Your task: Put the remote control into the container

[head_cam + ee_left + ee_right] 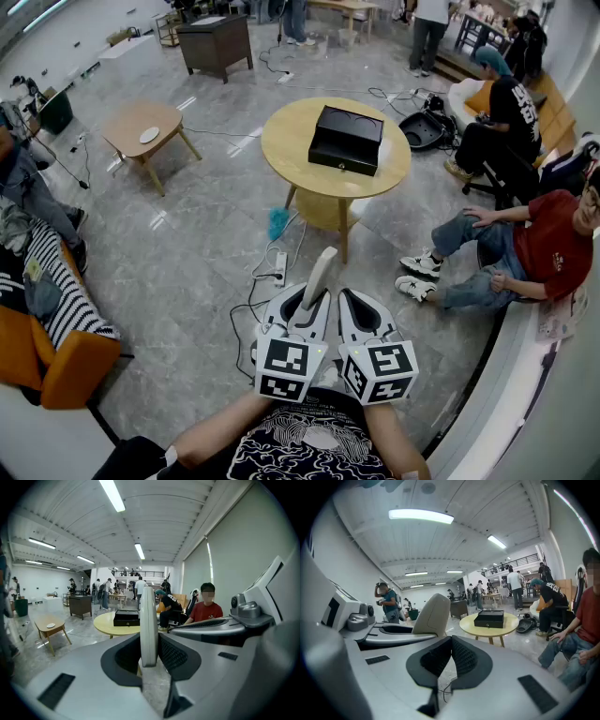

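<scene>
A slim pale-grey remote control [320,270] stands up between the jaws of my left gripper [305,302], which is shut on its lower end. In the left gripper view the remote [149,625] rises edge-on from the left gripper [149,654]. Right beside it my right gripper [352,298] is shut with nothing in it; its pads [461,657] meet at the tip of the right gripper [450,638]. The black box-shaped container [347,139] sits on a round yellow table [291,150] some way ahead. The container [126,617] also shows in the left gripper view, and the container [489,618] in the right one.
Two people sit at the right [511,246], with legs stretched toward the table. A small wooden table [142,131] stands at the left, an orange sofa [56,361] nearer. A power strip and cables [278,267] lie on the floor between me and the round table.
</scene>
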The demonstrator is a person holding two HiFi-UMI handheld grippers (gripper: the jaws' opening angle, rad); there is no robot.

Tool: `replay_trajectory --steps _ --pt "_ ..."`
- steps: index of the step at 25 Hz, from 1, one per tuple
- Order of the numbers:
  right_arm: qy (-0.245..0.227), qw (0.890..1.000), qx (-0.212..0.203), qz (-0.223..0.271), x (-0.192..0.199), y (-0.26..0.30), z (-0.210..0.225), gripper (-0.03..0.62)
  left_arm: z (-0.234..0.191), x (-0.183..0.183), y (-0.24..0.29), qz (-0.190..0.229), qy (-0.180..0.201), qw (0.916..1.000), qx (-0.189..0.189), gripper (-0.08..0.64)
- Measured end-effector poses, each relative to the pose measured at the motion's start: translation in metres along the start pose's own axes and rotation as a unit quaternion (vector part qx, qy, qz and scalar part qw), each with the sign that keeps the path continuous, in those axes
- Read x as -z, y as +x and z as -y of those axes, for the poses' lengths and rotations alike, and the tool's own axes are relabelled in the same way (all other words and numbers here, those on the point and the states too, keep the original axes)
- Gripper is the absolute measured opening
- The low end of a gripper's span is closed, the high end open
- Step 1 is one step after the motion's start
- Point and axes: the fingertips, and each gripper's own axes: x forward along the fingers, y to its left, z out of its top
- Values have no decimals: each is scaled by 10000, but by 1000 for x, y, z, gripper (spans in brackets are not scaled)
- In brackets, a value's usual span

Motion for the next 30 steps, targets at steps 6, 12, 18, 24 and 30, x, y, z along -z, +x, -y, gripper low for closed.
replay_trajectory --steps 6,12,18,24,30 --pt "12 10000 -7 -10 2 -3 19 23 15 -3 14 2 -17 10000 48 107" --pt "52 10000 -57 -48 5 -3 32 24 24 -3 27 -62 -68 10000 2 107" --pt "83 9998 -167 -111 2 -5 55 25 38 -9 44 -115 -155 9998 -97 107" --pt "110 9994 -299 -107 0 -3 78 24 50 -12 66 -192 -124 9995 -197 107" --pt "141 9990 -410 -91 -2 -1 100 25 61 -16 82 -219 -124 9992 -300 107"
